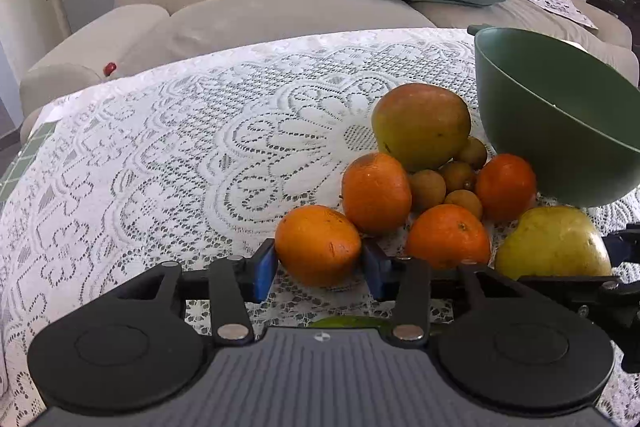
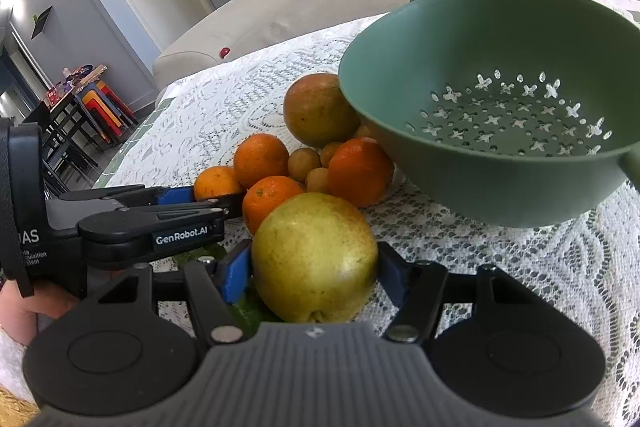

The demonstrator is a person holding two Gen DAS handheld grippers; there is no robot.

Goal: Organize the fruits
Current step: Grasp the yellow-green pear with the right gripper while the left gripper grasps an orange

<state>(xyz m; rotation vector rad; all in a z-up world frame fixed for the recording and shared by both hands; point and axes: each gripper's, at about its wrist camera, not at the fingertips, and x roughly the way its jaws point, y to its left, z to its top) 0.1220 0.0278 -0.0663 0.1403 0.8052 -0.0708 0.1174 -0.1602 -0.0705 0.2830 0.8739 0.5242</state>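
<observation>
Left wrist view: left gripper (image 1: 318,269) pinches the nearest round orange (image 1: 318,245); right gripper (image 2: 314,277) clamps the yellow-green pear (image 2: 314,257) (both on lace). Next, lift into the green plastic colander (image 2: 500,107).

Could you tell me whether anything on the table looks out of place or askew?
Yes: the green colander sits tipped, its rim leaning toward the fruit pile rather than level, and it is empty. All the fruit, including the mango, lies loose on the lace tablecloth.
</observation>
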